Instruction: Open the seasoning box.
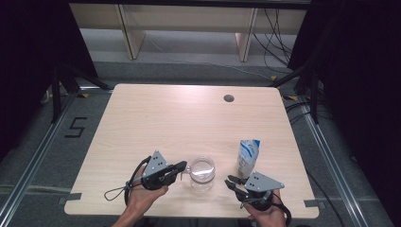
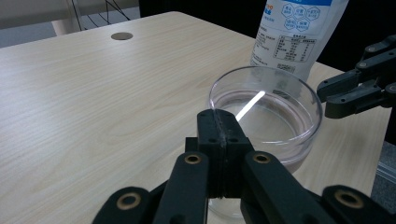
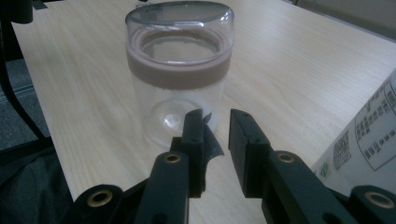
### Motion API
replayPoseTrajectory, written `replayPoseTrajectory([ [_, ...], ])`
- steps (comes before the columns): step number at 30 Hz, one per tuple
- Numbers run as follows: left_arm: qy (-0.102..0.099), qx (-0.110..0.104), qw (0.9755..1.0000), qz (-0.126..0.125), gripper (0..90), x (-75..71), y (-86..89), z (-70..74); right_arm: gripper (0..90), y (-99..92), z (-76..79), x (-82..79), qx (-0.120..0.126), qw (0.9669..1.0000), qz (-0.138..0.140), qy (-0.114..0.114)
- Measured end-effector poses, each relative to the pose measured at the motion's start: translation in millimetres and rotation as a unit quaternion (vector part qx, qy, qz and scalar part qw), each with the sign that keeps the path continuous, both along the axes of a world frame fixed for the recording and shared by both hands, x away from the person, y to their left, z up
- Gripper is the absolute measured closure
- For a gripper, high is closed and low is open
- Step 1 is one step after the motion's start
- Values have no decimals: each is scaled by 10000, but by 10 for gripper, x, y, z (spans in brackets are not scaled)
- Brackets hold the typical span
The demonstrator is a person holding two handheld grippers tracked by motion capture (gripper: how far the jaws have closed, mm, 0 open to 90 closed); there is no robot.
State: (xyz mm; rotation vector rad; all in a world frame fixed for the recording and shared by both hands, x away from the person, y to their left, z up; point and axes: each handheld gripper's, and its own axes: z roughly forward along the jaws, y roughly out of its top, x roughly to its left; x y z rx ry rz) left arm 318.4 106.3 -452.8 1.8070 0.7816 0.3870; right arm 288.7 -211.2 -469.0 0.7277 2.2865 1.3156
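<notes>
Table [image 1: 156, 113] bears one jar [image 1: 202, 174], one pouch [image 1: 248, 157]; left tool [image 1: 182, 166] clamps jar's rim, right tool [image 1: 230, 181] slightly apart.

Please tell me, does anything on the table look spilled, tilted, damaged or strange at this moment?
Nothing stands out. The clear jar stands upright and looks empty, with the left tool shut on its rim. The white and blue pouch stands upright beside it. The right tool is apart from both. I see no spill on the table.

The jar [image 1: 202, 174] is clear glass with a dusty-pink band. The pouch [image 1: 248, 156] is white and blue with black print. The table [image 1: 156, 123] is pale wood grain.
</notes>
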Motion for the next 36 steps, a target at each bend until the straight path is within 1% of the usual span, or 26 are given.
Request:
replayPoseTrajectory([
  [1, -28, 30, 10000, -21, 892, 5, 8, 2, 785, 10, 0, 3, 20, 10000, 2, -3],
  [8, -50, 42, 10000, -38, 891, 3, 10, -1, 816, 57, 2, 40, 37, 10000, 45, 15],
  [9, -68, 73, 9999, -43, 891, 1, 10, 0, 819, 62, 3, 49, 39, 10000, 55, -9],
  [10, -69, 71, 9999, -48, 891, 3, 11, 0, 824, 81, 8, 53, 72, 9999, 66, 41],
  [11, -58, 48, 10000, -44, 891, 5, 11, -3, 824, 81, 8, 53, 72, 9999, 66, 41],
  [12, -77, 39, 10000, -47, 891, 8, 12, -12, 830, 106, 11, 40, 117, 9999, 21, 115],
  [13, -77, 39, 10000, -47, 891, 8, 12, -12, 830, 106, 11, 40, 117, 9999, 21, 115],
  [14, -63, 21, 10000, -44, 891, 8, 10, -15, 835, 109, 14, 62, 74, 9999, 112, 24],
  [15, -52, 78, 10000, -27, 891, 3, 15, -10, 844, 126, 20, 73, 52, 9999, 147, -36],
  [18, -56, 34, 10000, -60, 891, 15, 19, -22, 848, 138, 26, 75, 61, 9999, 108, -15],
  [20, -67, 33, 10000, -55, 890, 13, 17, -25, 860, 160, 43, 95, 75, 9997, 209, -55],
  [22, -69, 31, 10000, -55, 890, 13, 17, -25, 862, 168, 51, 97, 64, 9997, 212, -71],
  [24, -68, 24, 10000, -62, 889, 15, 18, -27, 870, 206, 72, 104, 145, 9996, 191, -121],
  [25, -68, 24, 10000, -62, 889, 15, 18, -27, 870, 206, 72, 104, 145, 9996, 191, -121],
  [26, -69, 23, 10000, -62, 889, 14, 18, -27, 874, 236, 91, 119, 131, 9995, 267, -133],
  [30, -70, 86, 9999, -99, 888, 18, 32, -27, 876, 286, 97, 144, 103, 9994, 298, -165],
  [31, -48, 52, 10000, -46, 888, 11, 25, -26, 879, 295, 107, 159, 85, 9994, 310, -144],
  [32, -46, 36, 10000, -50, 888, 13, 25, -28, 879, 295, 107, 159, 85, 9994, 310, -144],
  [33, -68, -13, 10000, -63, 888, 18, 21, -36, 881, 303, 118, 172, 141, 9993, 301, -182],
  [34, -55, 33, 10000, -52, 888, 13, 24, -30, 882, 306, 128, 174, 174, 9993, 289, -187],
  [36, -59, 0, 10000, -71, 886, 19, 25, -34, 883, 301, 143, 176, 129, 9993, 309, -187],
])
